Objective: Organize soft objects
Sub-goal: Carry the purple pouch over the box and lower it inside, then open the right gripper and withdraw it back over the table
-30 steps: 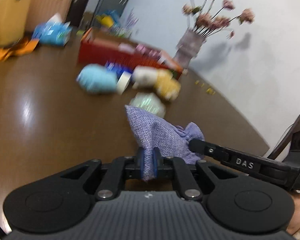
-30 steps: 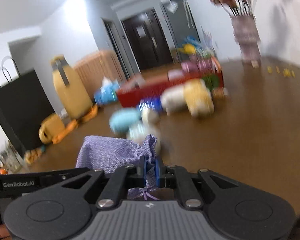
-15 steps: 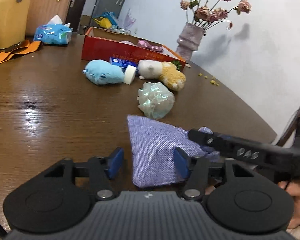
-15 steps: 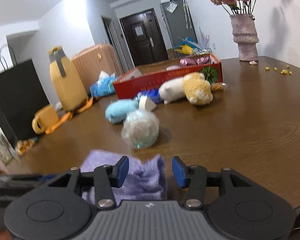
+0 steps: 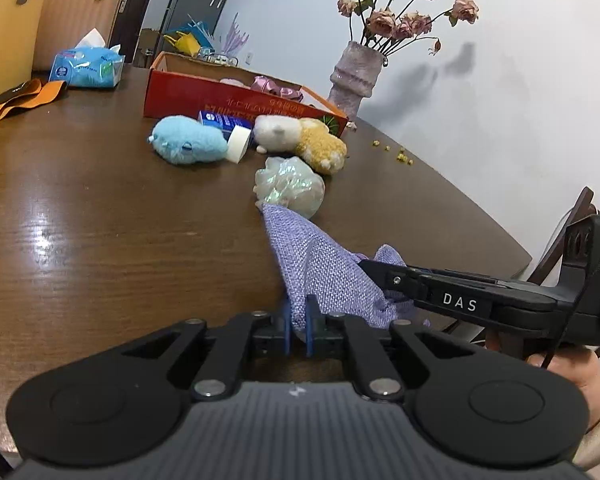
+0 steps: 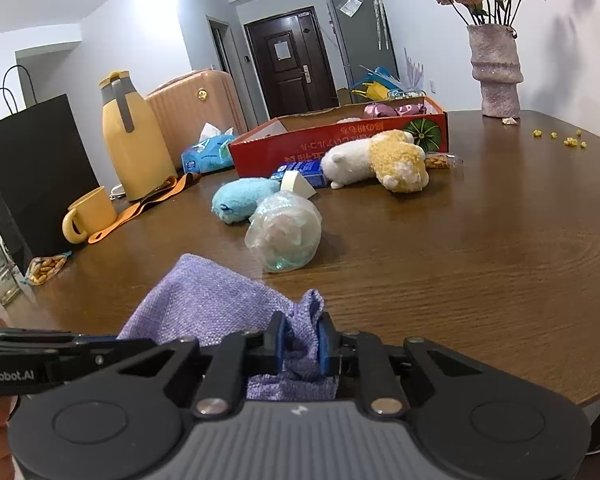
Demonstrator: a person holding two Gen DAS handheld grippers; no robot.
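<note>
Two grippers shared one purple cloth pouch point(image 5: 320, 264) at the near edge of the table point(image 5: 100, 240). Both sets of jaws had just been closing, and fabric sat between each. The left gripper point(image 5: 298, 330) pinched a thin fold at one end; the right gripper point(image 6: 300, 344) pinched the bunched, gathered end point(image 6: 312, 312) (probably the mouth, though no opening showed). Seen from the left wrist, the pouch ran from its pads toward 1 o'clock, where the right gripper came in from 3 o'clock, so its long axis lay roughly between the two hands.

Just past the pouch sat a shiny plastic-wrapped ball point(image 6: 284, 236), at 12 o'clock from the right gripper and touching the pouch's far corner in the left view. My guess was that it would go in next; the right hand looked slightly nearer.

Farther off at 11 o'clock lay a blue plush point(image 6: 244, 200), at 1 o'clock a white and yellow plush point(image 6: 380, 160), and behind them a red box point(image 6: 340, 136).
</note>
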